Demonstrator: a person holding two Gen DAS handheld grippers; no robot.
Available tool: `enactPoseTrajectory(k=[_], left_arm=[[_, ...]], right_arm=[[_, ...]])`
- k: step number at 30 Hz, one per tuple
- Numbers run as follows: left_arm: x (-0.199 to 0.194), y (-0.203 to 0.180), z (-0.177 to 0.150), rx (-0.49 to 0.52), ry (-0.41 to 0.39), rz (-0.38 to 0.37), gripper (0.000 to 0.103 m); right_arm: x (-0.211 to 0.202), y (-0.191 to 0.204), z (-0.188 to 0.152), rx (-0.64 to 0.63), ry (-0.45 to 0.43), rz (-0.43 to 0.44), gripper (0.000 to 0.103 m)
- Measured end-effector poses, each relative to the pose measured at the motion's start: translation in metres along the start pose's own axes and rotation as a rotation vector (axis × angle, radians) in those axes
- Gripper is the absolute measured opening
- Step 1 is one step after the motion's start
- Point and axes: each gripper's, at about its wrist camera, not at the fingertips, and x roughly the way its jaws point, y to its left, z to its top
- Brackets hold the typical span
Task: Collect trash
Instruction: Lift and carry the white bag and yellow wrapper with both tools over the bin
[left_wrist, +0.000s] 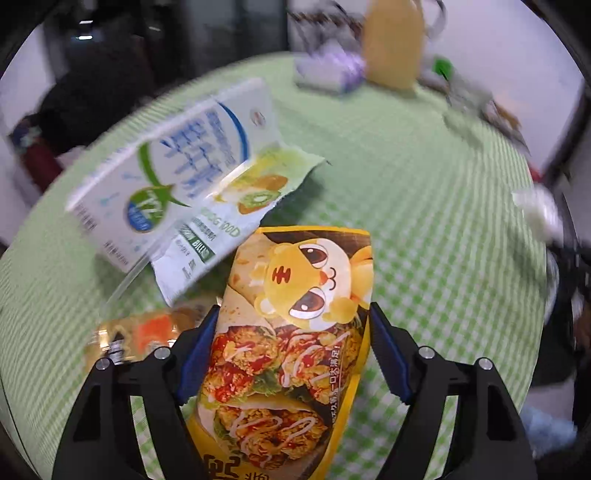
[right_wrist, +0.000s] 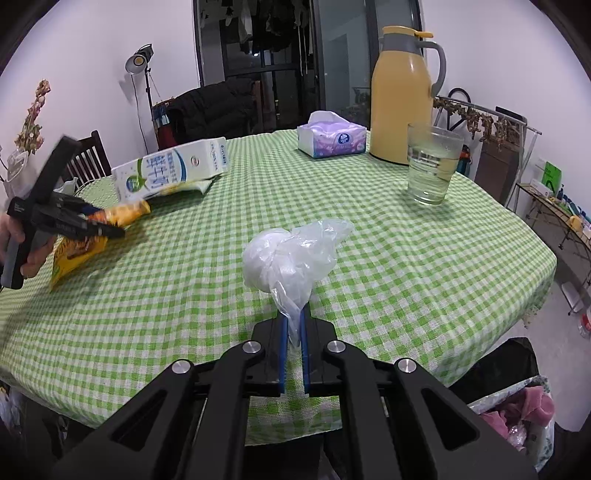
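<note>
From the left wrist, the left gripper (left_wrist: 291, 354) has its jaws wide around a glossy yellow snack wrapper (left_wrist: 295, 332). The left pad touches the wrapper's edge; on the right side I cannot tell if the pad touches it. Just beyond, a white milk carton (left_wrist: 173, 173) lies tilted over a flat kiwi-printed packet (left_wrist: 236, 218). An orange wrapper (left_wrist: 147, 332) lies beside the left finger. All rest on the surface (left_wrist: 424, 221) with a green checked cloth.

From the right wrist, the right gripper (right_wrist: 293, 354) has its jaws narrow, pinching the thin neck of a crumpled clear plastic bag (right_wrist: 291, 258) above the cloth. Farther away stand a glass (right_wrist: 432, 166) with water, a yellow thermos jug (right_wrist: 402, 99) and a soft tissue pack (right_wrist: 332, 138). A hand (right_wrist: 22, 247) holds the left gripper at the left edge.
</note>
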Motion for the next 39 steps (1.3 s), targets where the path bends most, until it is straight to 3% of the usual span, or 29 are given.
enactPoseTrajectory(k=[6,9,13,18,20,23,28,33,39], left_arm=[[-0.072,0.004,0.018,-0.169,-0.246,0.017,0.071],[-0.111,-0.026,0.016,-0.179,-0.379,-0.039,0.070],[-0.140,-0.054,0.014,-0.199,-0.479,-0.086,0.068],[-0.140,-0.095,0.032,-0.222,-0.513,-0.194,0.053],[-0.133,-0.117,0.039,-0.221,-0.508,-0.267,0.053],[-0.121,-0.166,0.042,-0.176,-0.508,-0.318,0.051],[-0.095,-0.253,0.045,-0.094,-0.486,-0.499,0.050],[-0.059,-0.344,0.035,-0.059,-0.565,-0.717,0.051],[0.011,-0.440,0.022,0.067,-0.443,-0.700,0.054]], right_arm=[[-0.011,0.000,0.007,0.011,-0.036,0.008,0.006],[-0.021,-0.004,0.012,0.021,-0.066,0.003,0.006],[-0.040,-0.023,0.012,0.050,-0.105,-0.026,0.006],[-0.071,-0.074,-0.002,0.106,-0.122,-0.129,0.006],[-0.082,-0.096,-0.014,0.131,-0.110,-0.171,0.006],[-0.096,-0.138,-0.035,0.180,-0.067,-0.241,0.006],[-0.123,-0.196,-0.075,0.236,0.032,-0.372,0.006],[-0.120,-0.225,-0.121,0.290,0.143,-0.371,0.006],[-0.090,-0.250,-0.174,0.399,0.267,-0.353,0.006]])
